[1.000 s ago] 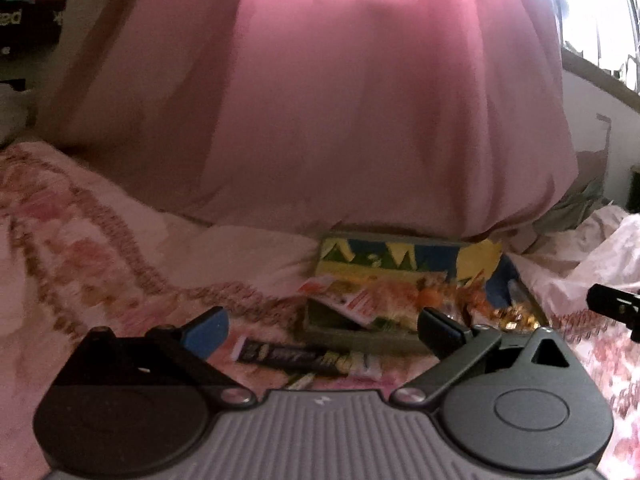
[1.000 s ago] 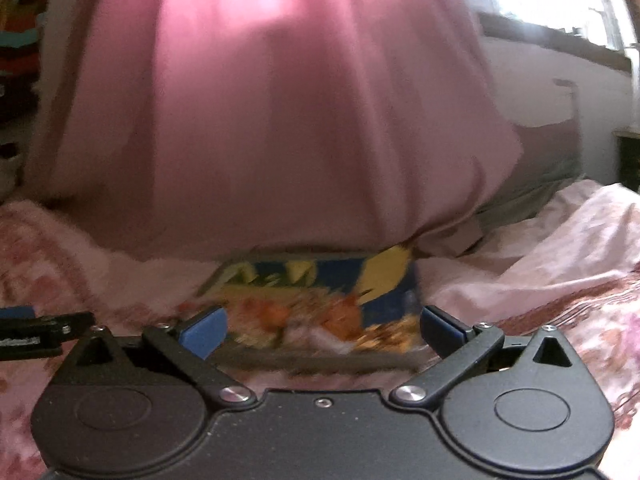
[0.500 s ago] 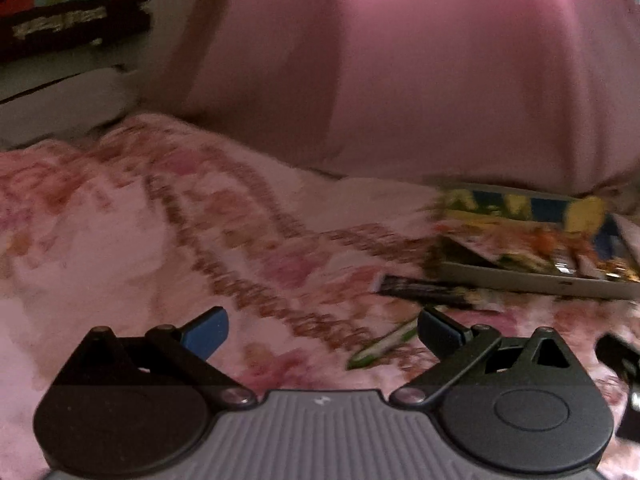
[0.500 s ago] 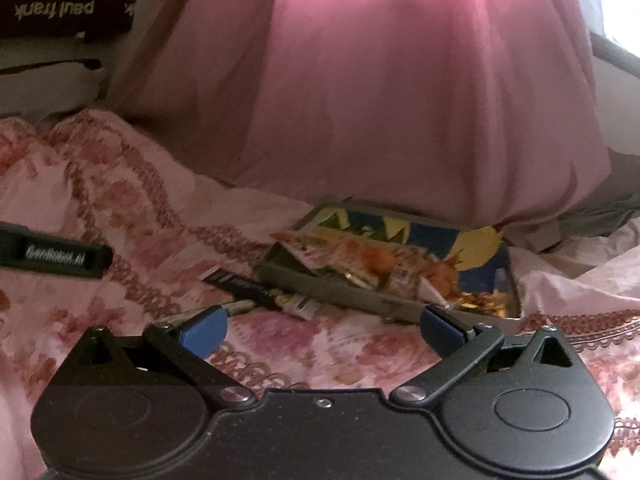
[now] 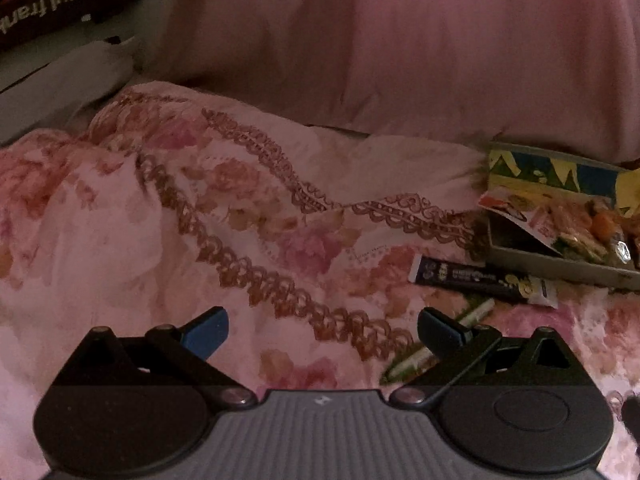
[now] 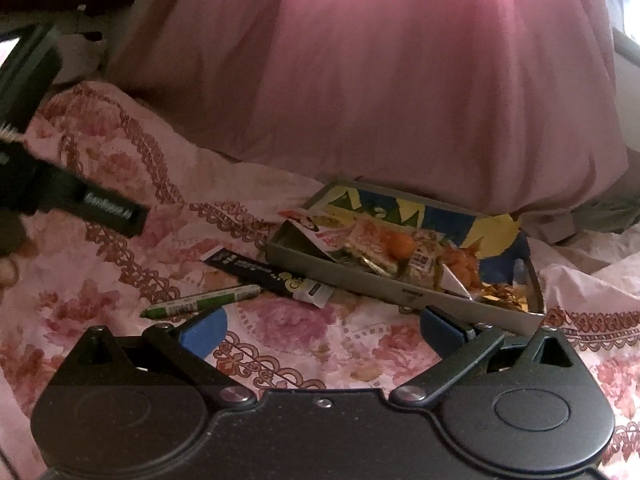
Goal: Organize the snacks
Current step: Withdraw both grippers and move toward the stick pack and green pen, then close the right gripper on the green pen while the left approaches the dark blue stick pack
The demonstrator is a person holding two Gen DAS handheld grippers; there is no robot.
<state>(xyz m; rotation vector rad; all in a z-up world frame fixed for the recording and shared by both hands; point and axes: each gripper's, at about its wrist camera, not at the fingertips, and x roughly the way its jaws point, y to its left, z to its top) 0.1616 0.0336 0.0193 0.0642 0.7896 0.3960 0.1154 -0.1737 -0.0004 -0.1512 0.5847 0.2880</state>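
Lying on the bed beside the tray (image 6: 360, 280), a dark packet (image 6: 256, 270) and green stick (image 6: 200, 301) are seen; both tools, left tool (image 5: 322, 330) and right tool (image 6: 323, 330), are spread open, empty.

On the bedspread (image 6: 320, 324), the snack bar (image 6: 268, 272) lies between the pen (image 6: 200, 300) and the tray (image 6: 400, 284).

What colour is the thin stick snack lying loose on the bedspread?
Green and white; the stick snack shows best in the right wrist view.

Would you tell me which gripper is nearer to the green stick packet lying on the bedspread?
Left, narrowly. The green stick packet runs under the left gripper's right finger; the right gripper has it just ahead of its left finger.
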